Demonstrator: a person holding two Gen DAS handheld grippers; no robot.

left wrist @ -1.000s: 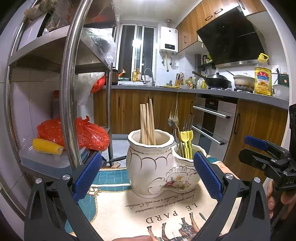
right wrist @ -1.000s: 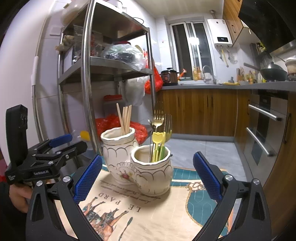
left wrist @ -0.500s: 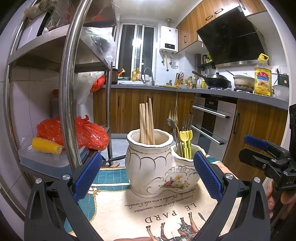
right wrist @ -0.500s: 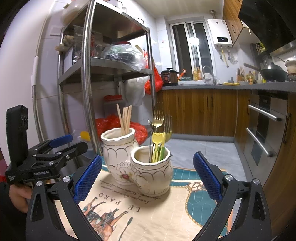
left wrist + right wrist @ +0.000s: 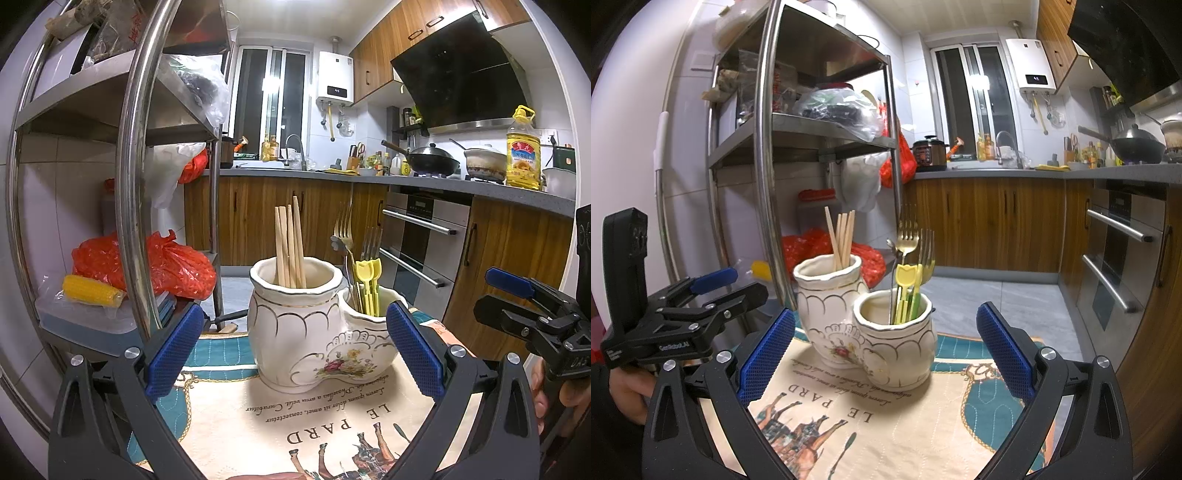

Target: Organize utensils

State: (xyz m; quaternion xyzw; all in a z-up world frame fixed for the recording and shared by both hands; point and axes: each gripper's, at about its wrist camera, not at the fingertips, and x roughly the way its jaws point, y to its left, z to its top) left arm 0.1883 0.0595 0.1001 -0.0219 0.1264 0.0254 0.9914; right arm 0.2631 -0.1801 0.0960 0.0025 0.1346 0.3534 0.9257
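Between open grippers, utensil holder

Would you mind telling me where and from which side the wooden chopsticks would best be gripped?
Grip the chopsticks on their bare upper ends, coming down from above. They stand nearly upright, bunched in the taller pot, whose rim hides their lower halves. The open left tool looks nearer; I would close across the bundle, clear of the forks in the lower pot beside it.
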